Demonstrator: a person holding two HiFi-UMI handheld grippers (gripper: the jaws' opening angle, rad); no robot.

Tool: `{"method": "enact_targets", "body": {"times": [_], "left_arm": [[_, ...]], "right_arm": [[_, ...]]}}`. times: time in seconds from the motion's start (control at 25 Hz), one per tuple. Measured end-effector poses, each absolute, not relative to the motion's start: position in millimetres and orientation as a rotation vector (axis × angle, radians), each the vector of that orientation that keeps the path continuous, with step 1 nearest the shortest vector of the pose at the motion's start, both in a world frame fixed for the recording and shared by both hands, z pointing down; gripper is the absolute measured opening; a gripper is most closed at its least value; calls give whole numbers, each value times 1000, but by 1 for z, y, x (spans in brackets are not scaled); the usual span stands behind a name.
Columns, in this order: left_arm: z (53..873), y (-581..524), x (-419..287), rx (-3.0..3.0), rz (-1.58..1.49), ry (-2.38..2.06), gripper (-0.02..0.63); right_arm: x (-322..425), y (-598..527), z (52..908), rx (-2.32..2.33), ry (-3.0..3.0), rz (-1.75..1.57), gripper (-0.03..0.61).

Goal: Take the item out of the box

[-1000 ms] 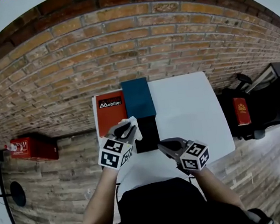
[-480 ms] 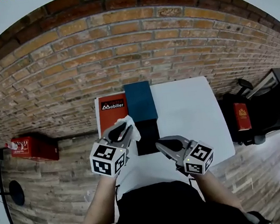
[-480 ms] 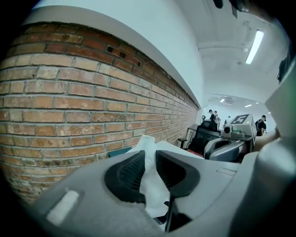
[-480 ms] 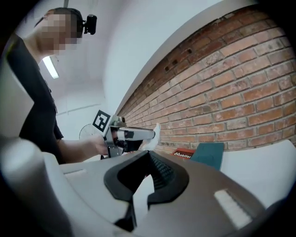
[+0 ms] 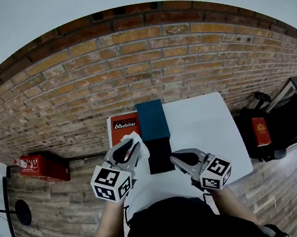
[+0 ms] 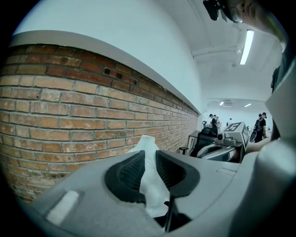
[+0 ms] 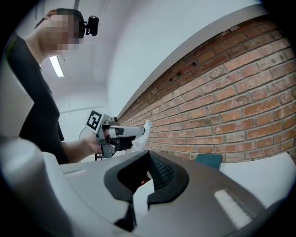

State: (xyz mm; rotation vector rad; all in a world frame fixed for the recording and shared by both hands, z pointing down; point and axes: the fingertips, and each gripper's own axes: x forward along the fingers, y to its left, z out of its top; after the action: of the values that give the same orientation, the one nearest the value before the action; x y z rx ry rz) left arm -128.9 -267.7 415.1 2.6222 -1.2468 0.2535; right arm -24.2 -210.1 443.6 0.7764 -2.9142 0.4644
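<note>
My left tongs (image 5: 132, 147) are clenched on a crumpled white item (image 6: 150, 185), held clear of the box (image 5: 152, 121) and just left of it; what the item is I can't make out. My right tongs (image 5: 175, 159) stand released, nothing between them. The orange board (image 5: 125, 131) on the counter (image 5: 203, 124) reads "Mobilier"; my left tongs hide its lower end

White table (image 5: 206, 127): right half bare, open to passage. Left half taken up by red box (image 5: 123, 129), teal box (image 5: 152, 120) and black box (image 5: 159, 157), close together; brick wall (image 5: 131, 69) bounds the far edge.
</note>
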Motion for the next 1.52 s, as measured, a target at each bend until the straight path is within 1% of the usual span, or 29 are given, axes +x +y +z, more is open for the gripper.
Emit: {"method": "enact_targets", "body": {"times": [0.52,1.04,1.2,1.52], "left_arm": [[380,-259,-162,2625,127,-1369,80],[356,-287,-192,2665,153,-1476,80],[359,-295,-199,2643,133,-1515,80],[392,-293,-223,2535,155,-1598,80]], "right_arm": [[-20,-217,406,838,-2992,368,0],[13,-255,368,996,-2973,151,-2],[24,-265,364,1090,-2978,186,-2],[30,-269,397,1110,-2914,280,-2]]}}
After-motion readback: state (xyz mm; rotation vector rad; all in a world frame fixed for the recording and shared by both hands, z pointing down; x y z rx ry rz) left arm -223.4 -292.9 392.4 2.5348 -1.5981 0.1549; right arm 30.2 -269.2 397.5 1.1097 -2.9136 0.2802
